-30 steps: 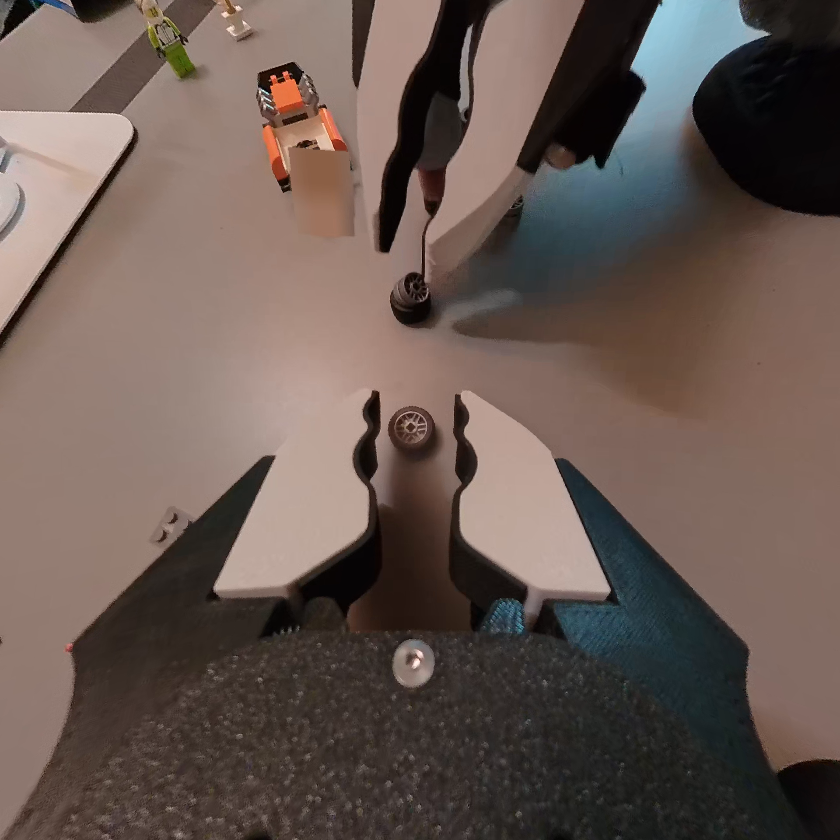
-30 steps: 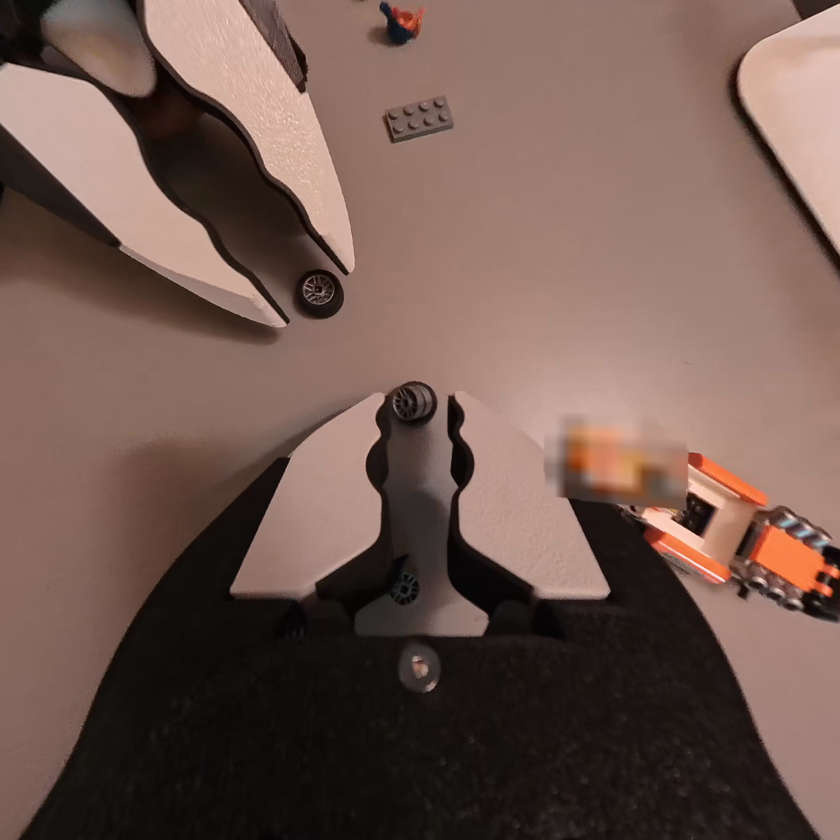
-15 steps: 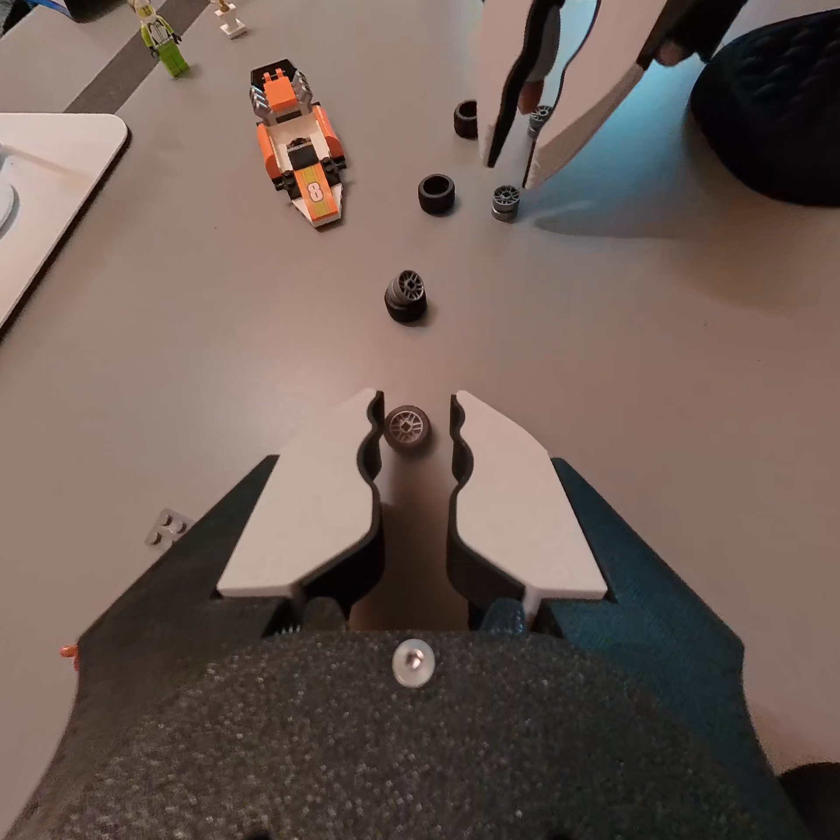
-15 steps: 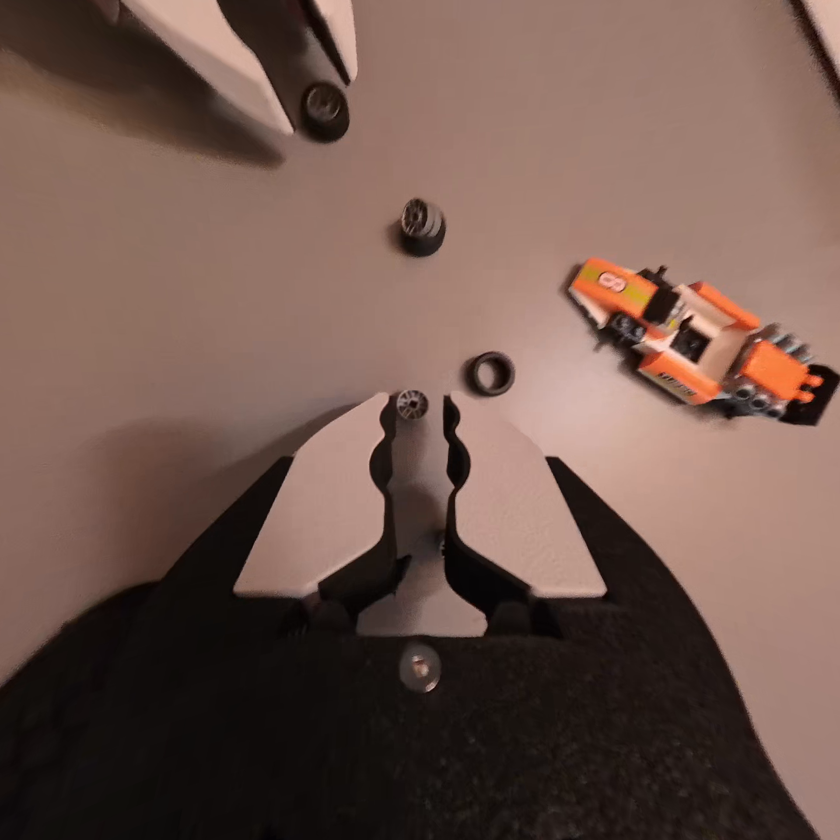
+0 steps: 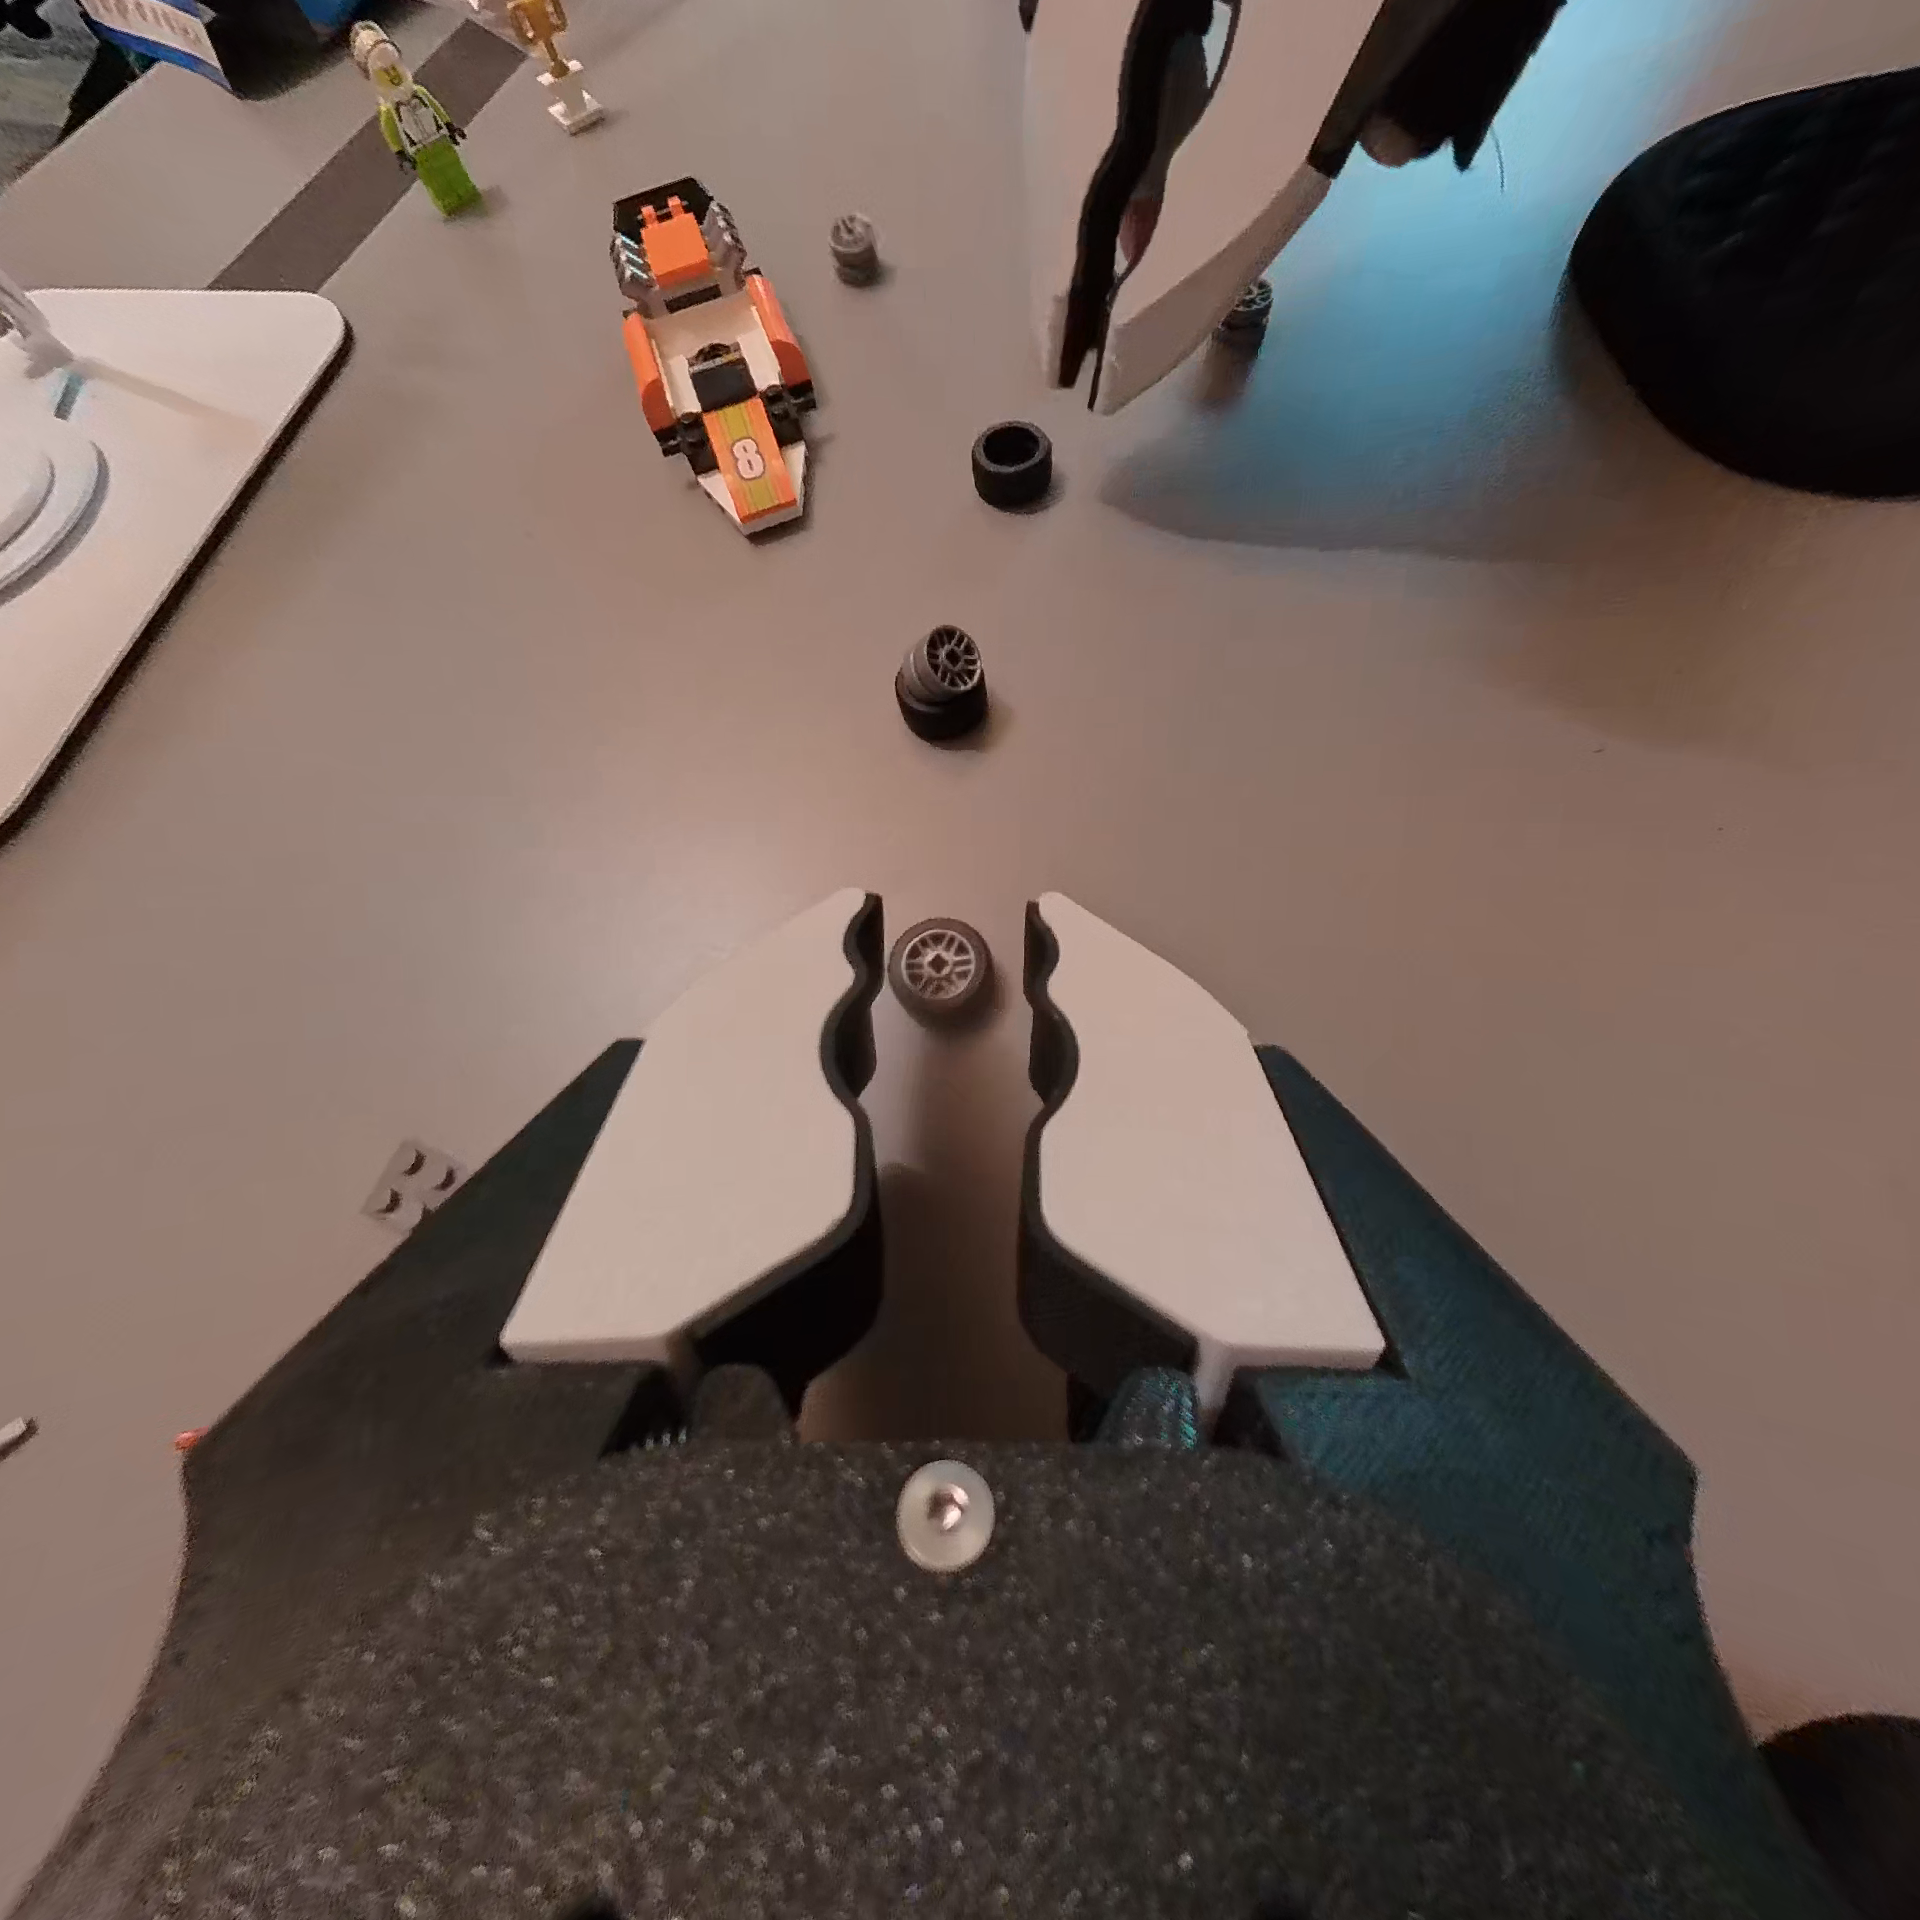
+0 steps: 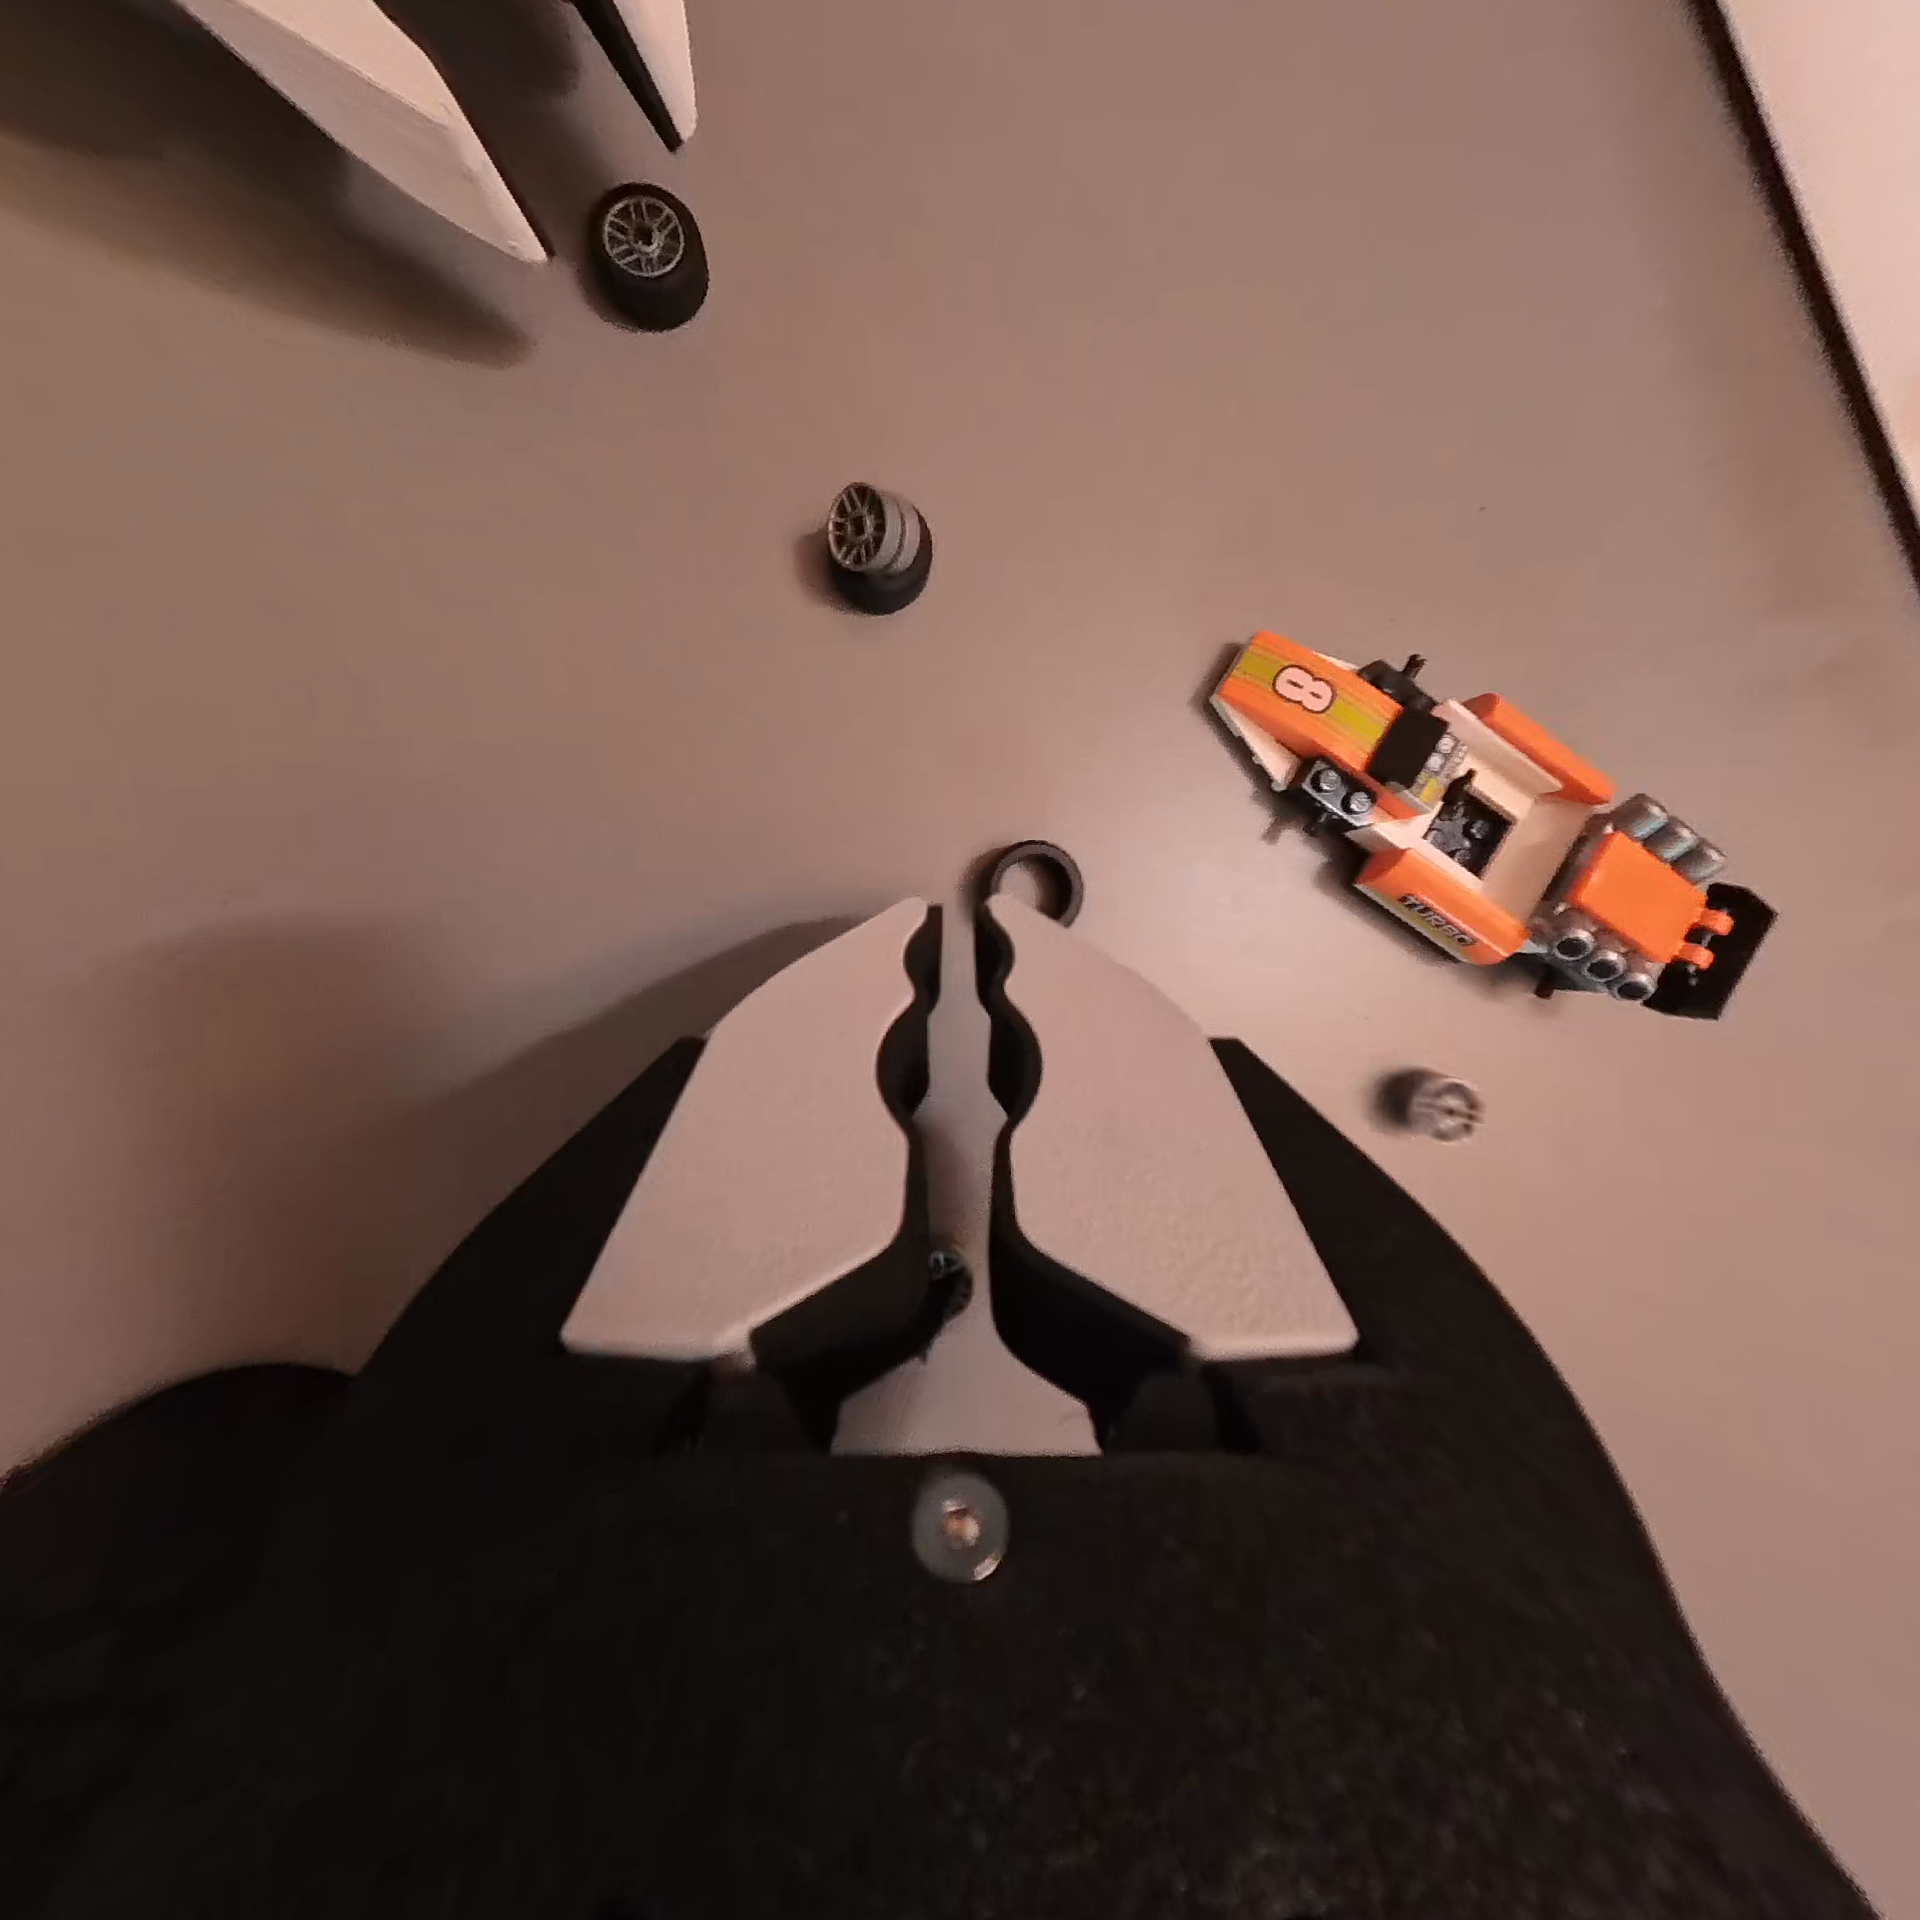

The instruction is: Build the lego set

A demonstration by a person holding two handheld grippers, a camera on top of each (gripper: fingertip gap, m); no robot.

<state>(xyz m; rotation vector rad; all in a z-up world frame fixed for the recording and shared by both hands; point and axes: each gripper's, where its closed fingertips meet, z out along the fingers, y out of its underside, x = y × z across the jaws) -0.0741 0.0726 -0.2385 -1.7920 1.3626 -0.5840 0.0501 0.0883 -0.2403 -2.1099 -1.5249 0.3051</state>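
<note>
In the left wrist view my left gripper [image 5: 951,935] is open low over the table. A wheel [image 5: 940,971], a grey rim in a black tyre, stands on the table between its fingertips, with a gap on the right side. The same gripper [image 6: 603,197] and wheel [image 6: 649,255] show in the right wrist view. My right gripper [image 6: 958,920] is shut to a thin slit with nothing between the tips. It also shows farther off in the left wrist view [image 5: 1101,364]. A bare black tyre [image 6: 1034,883] lies just past its right fingertip [image 6: 1013,925]. The orange and white car [image 5: 717,384] has no wheels.
A grey rim resting on a tyre [image 5: 940,681] lies mid-table. Loose grey rims lie by the car's rear [image 5: 857,249] and behind my right gripper [image 5: 1247,312]. A minifigure [image 5: 421,135] and a white board [image 5: 208,416] are at the left. A grey plate [image 5: 416,1184] and a black round object [image 5: 1766,291] also show. My left gripper's tips are some 10 centimetres from the grey plate [image 5: 416,1184].
My right gripper pulled away from the left one, went to a loose grey rim and closed. That rim is gone from its tips, and a blurred rim now lies by the car. My left jaws narrowed slightly.
</note>
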